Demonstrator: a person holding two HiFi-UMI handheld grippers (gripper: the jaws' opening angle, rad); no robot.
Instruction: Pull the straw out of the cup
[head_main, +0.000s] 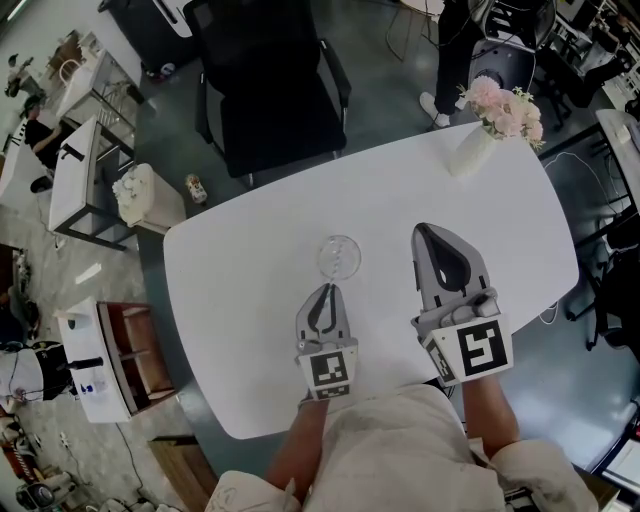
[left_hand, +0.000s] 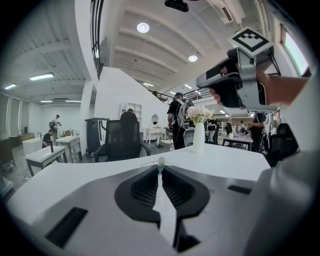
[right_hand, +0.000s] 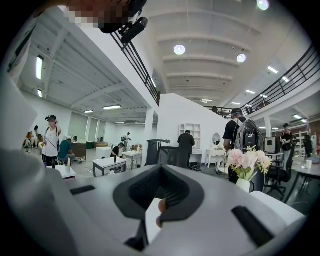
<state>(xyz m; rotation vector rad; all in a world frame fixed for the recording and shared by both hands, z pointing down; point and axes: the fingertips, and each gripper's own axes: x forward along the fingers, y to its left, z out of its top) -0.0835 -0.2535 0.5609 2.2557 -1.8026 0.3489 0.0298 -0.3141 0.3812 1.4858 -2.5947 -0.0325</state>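
One straw (left_hand: 161, 161) is being gripped, ready for pulling.
Left tool (head_main: 328, 289) is pinching it over the cup (head_main: 340, 257); next is probably a straight upward lift, while the right tool (head_main: 420, 235) is idling closed, empty.

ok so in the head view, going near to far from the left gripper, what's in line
left gripper, shut on the straw → cup → bare table → black chair
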